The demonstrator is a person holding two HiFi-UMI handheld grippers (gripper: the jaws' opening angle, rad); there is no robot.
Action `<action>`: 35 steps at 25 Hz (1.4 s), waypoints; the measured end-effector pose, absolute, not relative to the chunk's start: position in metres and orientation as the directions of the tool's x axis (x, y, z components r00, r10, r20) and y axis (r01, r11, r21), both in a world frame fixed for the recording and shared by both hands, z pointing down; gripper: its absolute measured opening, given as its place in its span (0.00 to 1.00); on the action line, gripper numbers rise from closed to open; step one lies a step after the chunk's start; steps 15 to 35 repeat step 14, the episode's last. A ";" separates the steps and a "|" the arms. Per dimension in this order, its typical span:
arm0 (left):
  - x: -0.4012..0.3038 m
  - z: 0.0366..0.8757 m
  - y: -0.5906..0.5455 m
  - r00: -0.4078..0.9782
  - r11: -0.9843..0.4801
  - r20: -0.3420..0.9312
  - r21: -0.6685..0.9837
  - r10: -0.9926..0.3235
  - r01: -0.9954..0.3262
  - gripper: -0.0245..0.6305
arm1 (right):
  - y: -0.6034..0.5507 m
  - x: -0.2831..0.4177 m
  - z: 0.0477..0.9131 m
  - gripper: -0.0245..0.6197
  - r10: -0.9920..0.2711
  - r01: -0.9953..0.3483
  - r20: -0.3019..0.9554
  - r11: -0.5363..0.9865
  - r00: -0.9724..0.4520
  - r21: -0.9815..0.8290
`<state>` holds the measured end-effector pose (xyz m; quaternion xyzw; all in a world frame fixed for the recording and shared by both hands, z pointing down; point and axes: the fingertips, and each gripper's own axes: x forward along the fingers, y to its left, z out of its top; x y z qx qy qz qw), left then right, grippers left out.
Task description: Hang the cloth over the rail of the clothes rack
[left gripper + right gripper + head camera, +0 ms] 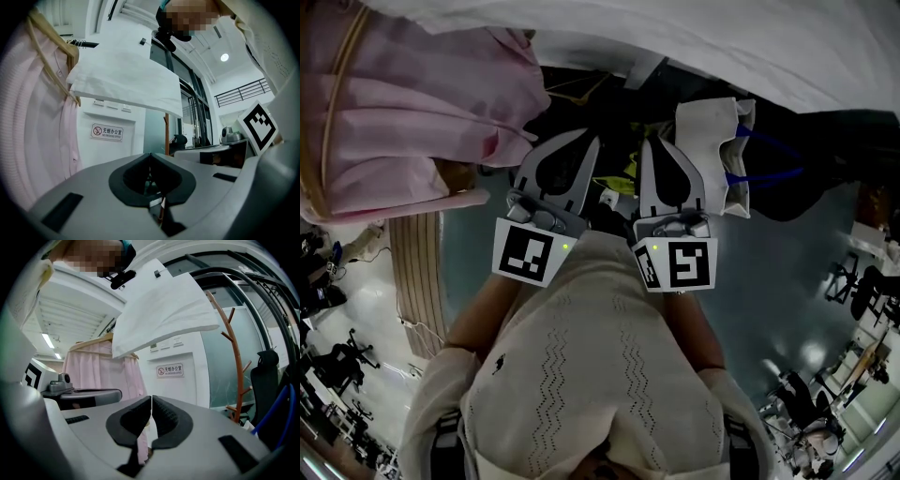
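The white cloth [722, 37] spreads across the top of the head view, above and ahead of both grippers. In the left gripper view the cloth [126, 79] hangs flat and high, and the right gripper view shows the same cloth [161, 310] draped overhead; the rail under it is hidden. My left gripper [581, 150] and right gripper [656, 150] are held side by side close to the person's chest, pointing forward, below the cloth and apart from it. The left gripper [150, 155] is shut with nothing in it. The right gripper [151, 401] is also shut and empty.
A pink garment [403, 103] on a wooden hanger hangs at the left, close to the left gripper. A white bag with blue handles [717, 150] sits just right of the right gripper. An orange-brown coat tree [234, 357] and a black chair [267, 376] stand at the right.
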<state>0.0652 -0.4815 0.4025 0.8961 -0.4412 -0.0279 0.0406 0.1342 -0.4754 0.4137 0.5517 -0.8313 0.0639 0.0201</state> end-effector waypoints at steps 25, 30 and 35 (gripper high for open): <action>0.067 0.413 -0.491 0.596 -0.592 0.020 0.094 -0.802 -0.800 0.06 | -0.483 0.143 0.422 0.07 -0.917 -0.924 0.124 0.369 -0.379 -0.102; 0.067 0.413 -0.491 0.596 -0.592 0.020 0.094 -0.802 -0.800 0.06 | -0.483 0.143 0.422 0.07 -0.917 -0.924 0.124 0.369 -0.379 -0.102; 0.067 0.413 -0.491 0.596 -0.592 0.020 0.094 -0.802 -0.800 0.06 | -0.483 0.143 0.422 0.07 -0.917 -0.924 0.124 0.369 -0.379 -0.102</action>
